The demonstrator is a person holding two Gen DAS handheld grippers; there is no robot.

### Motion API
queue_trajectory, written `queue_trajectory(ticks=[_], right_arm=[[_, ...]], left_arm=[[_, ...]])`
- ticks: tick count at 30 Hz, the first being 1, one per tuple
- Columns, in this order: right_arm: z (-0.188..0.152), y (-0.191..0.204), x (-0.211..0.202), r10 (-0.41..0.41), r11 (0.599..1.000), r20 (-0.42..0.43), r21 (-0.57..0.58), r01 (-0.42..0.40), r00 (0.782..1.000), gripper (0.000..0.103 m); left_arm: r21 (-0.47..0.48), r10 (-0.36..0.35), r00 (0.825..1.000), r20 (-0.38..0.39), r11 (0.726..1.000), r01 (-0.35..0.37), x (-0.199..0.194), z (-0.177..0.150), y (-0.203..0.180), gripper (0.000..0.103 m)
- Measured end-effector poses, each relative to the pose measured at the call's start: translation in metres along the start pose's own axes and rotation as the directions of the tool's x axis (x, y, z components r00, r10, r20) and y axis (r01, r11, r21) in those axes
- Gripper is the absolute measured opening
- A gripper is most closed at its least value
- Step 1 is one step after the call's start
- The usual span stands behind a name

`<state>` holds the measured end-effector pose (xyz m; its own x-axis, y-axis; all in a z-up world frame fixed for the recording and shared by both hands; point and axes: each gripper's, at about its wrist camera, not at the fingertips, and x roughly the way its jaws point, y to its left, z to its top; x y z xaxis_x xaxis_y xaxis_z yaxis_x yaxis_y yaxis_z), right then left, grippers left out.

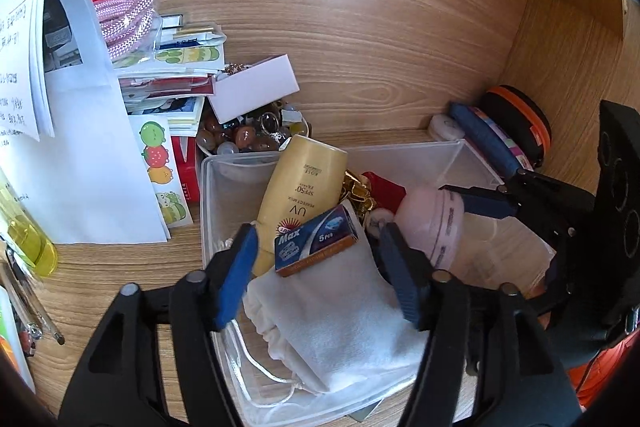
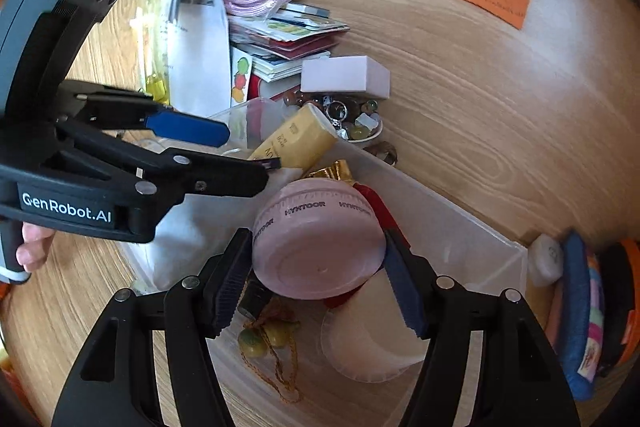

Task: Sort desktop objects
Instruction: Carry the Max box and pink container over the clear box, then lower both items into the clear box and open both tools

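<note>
Left wrist view: the left hand-held gripper [image 1: 316,267] stands released astride a small "Max 5 pcs" box [image 1: 316,241] that lies on a white drawstring pouch [image 1: 340,311] inside the clear bin [image 1: 208,211] on the tabletop [image 1: 360,47]. The box may be tipped off the soft pouch if brushed by a pad. The pink "HYHTOOR" jar [image 2: 320,247] is grasped over the bin by the right hand-held gripper [image 2: 316,283]; slippage on its smooth wall is possible. "UV SPF50+" is legible on the yellow sunscreen bottle [image 1: 300,183].
</note>
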<state>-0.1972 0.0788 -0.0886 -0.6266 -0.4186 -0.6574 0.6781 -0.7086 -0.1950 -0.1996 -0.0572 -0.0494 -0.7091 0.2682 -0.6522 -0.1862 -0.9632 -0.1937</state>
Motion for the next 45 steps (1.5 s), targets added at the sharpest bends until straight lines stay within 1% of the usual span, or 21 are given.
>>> queue_trajectory(ticks=[2, 4, 6, 9, 12, 17, 21, 24, 27, 29, 33, 36, 41, 45], right_arm=[[0.001, 0.002, -0.003, -0.004, 1.000, 0.010, -0.011, 0.004, 1.000, 0.066], [0.002, 0.004, -0.007, -0.012, 1.000, 0.021, -0.014, 0.013, 1.000, 0.072], [0.003, 0.004, -0.009, -0.016, 1.000, 0.027, -0.015, 0.016, 1.000, 0.074], [0.005, 0.004, -0.011, -0.027, 1.000, 0.029, -0.015, 0.027, 0.999, 0.075], [0.005, 0.002, -0.010, -0.039, 0.999, 0.029, -0.014, 0.040, 0.999, 0.082], [0.006, 0.003, -0.013, -0.039, 0.999, 0.039, -0.018, 0.040, 0.998, 0.082], [0.008, 0.006, -0.028, -0.047, 0.998, 0.072, -0.048, 0.050, 0.996, 0.082], [0.011, 0.007, -0.043, -0.060, 0.997, 0.092, -0.049, 0.065, 0.994, 0.082], [0.008, 0.011, -0.060, -0.093, 0.994, 0.101, -0.054, 0.099, 0.990, 0.083], [0.003, 0.013, -0.072, -0.109, 0.992, 0.113, -0.047, 0.115, 0.988, 0.083], [-0.014, 0.020, -0.093, -0.116, 0.993, 0.121, -0.007, 0.118, 0.986, 0.083], [-0.030, 0.025, -0.103, -0.125, 0.992, 0.111, 0.029, 0.122, 0.986, 0.083], [-0.060, 0.033, -0.119, -0.104, 0.991, 0.099, 0.093, 0.094, 0.990, 0.083], [-0.091, 0.045, -0.125, -0.074, 0.989, 0.068, 0.131, 0.065, 0.995, 0.081]], left_arm=[[-0.007, -0.009, 1.000, -0.002, 1.000, 0.009, 0.000, -0.001, 0.001, 0.070], [-0.005, -0.008, 1.000, -0.001, 1.000, 0.008, -0.001, -0.003, 0.000, 0.070], [-0.004, -0.007, 1.000, 0.002, 1.000, 0.007, -0.002, -0.004, 0.000, 0.073], [-0.018, -0.015, 1.000, 0.007, 1.000, 0.015, -0.003, -0.003, 0.001, 0.073], [-0.036, -0.019, 1.000, 0.012, 0.999, 0.019, -0.004, -0.002, 0.004, 0.073], [-0.061, -0.058, 0.998, 0.032, 0.996, 0.059, -0.012, -0.001, 0.008, 0.073], [-0.088, -0.055, 0.998, 0.043, 0.994, 0.059, -0.024, 0.000, 0.007, 0.073], [-0.076, -0.040, 0.998, 0.054, 0.996, 0.044, -0.039, -0.004, 0.002, 0.074], [-0.055, 0.012, 0.997, 0.071, 0.998, -0.008, -0.056, -0.010, -0.006, 0.078], [-0.044, 0.035, 0.996, 0.079, 0.999, -0.032, -0.067, -0.016, -0.010, 0.084], [-0.012, 0.080, 0.992, 0.097, 0.997, -0.079, -0.091, -0.035, -0.021, 0.090], [0.021, 0.108, 0.990, 0.093, 0.994, -0.110, -0.100, -0.052, -0.031, 0.091], [0.025, 0.114, 0.992, 0.058, 0.993, -0.115, -0.102, -0.084, -0.043, 0.091], [0.022, 0.114, 0.993, 0.024, 0.993, -0.115, -0.100, -0.110, -0.053, 0.091]])
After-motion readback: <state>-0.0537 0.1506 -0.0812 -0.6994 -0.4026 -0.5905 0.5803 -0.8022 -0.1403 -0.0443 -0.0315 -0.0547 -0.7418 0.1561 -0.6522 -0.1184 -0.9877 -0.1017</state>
